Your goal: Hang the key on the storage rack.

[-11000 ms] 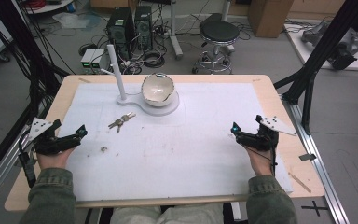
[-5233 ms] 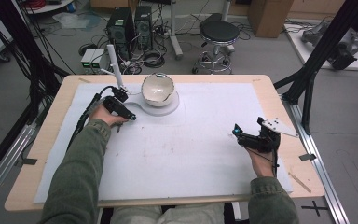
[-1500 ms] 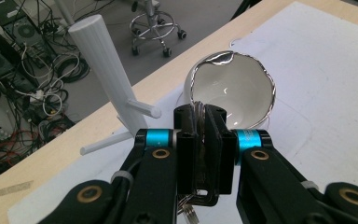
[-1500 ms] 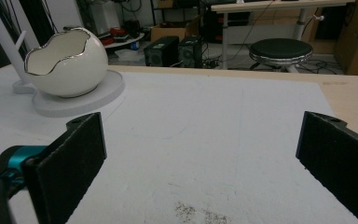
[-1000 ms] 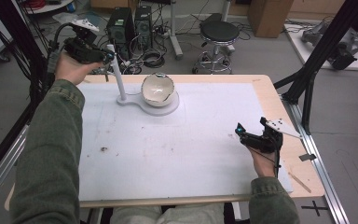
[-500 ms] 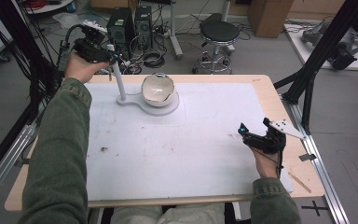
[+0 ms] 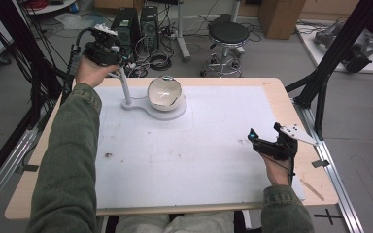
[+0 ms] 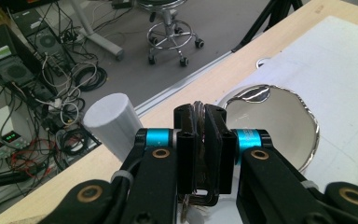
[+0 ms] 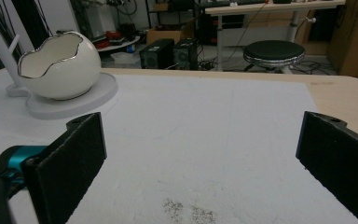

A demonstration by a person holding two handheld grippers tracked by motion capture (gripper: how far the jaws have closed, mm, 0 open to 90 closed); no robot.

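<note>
Since the earliest frame, when a bunch of keys lay on the mat near the white stand, the left gripper [image 7: 108, 48] has picked the keys up and carried them off the mat to the top of the stand's upright post [image 7: 125, 87], at the far left corner of the desk [image 7: 233, 82]. In the last second it has eased a little lower beside the post top. The right gripper [image 7: 267, 143] has kept its place near the desk's right edge, resting on the white mat [image 7: 199, 155].

In the left gripper view the jaws stand close together, clamped on a key ring [image 8: 199, 154] whose wire loops show between the pads; the keys themselves hang below and are mostly hidden. Just to the left of the jaws rises the flat round top of the white post [image 8: 111, 122]. To the right, beyond the jaws, lies the egg-shaped bowl [image 8: 275, 126] with its silver rim, sitting on the round base of the stand.

In the right gripper view the two pads stand wide apart with nothing between them, only bare mat [image 9: 205, 154]. The bowl [image 9: 58, 65] stands well off at the far left.
</note>
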